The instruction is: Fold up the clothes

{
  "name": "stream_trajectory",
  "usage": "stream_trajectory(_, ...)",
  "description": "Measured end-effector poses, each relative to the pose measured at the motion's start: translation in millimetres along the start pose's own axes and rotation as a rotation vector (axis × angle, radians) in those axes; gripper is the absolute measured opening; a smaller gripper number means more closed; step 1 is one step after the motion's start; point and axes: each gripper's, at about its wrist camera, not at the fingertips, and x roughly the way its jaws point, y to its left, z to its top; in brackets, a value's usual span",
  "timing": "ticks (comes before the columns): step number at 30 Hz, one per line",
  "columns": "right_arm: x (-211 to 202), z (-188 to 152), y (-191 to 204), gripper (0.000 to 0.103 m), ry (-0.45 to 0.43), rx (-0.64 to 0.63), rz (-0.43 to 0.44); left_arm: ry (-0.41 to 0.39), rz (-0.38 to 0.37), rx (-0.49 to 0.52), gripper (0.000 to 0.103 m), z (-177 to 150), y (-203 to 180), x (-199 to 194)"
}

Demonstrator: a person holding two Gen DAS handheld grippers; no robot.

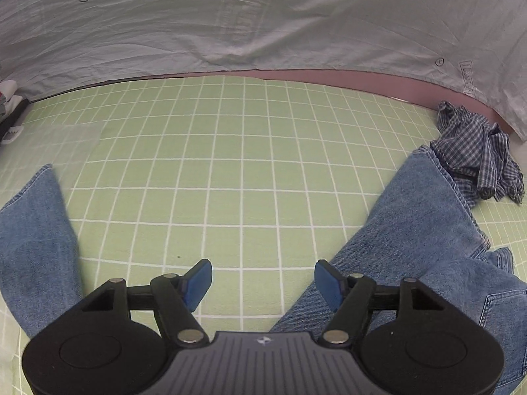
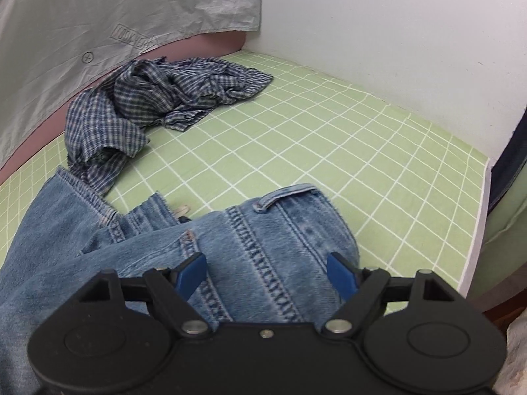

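Observation:
Blue jeans (image 1: 411, 237) lie spread on the green checked sheet (image 1: 230, 164), one leg reaching right and the other leg (image 1: 36, 237) at the left. My left gripper (image 1: 262, 283) hovers open over the bare sheet between the two legs, nothing between its blue pads. In the right wrist view the jeans' waistband and seat (image 2: 263, 230) lie bunched just ahead. My right gripper (image 2: 266, 275) is open above that denim, its blue pads either side of the centre seam.
A crumpled blue plaid shirt (image 2: 158, 98) lies beyond the jeans near the pink edge (image 2: 204, 46). A pale sheet with carrot prints (image 1: 263, 23) hangs behind. A white wall (image 2: 395, 33) bounds the right side, and the sheet's edge (image 2: 477, 223) drops off at right.

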Motion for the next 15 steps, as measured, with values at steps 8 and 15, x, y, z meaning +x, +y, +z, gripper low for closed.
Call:
stream_trajectory(8, 28.6, 13.9, -13.5, 0.088, 0.033, 0.068, -0.077, 0.102, -0.124, 0.046, 0.075, 26.2, -32.1, 51.5)
stream_trajectory(15, 44.3, 18.5, -2.8, 0.089, 0.066, 0.05, -0.115, 0.174, -0.217, 0.097, 0.074, 30.8, -60.9, 83.8)
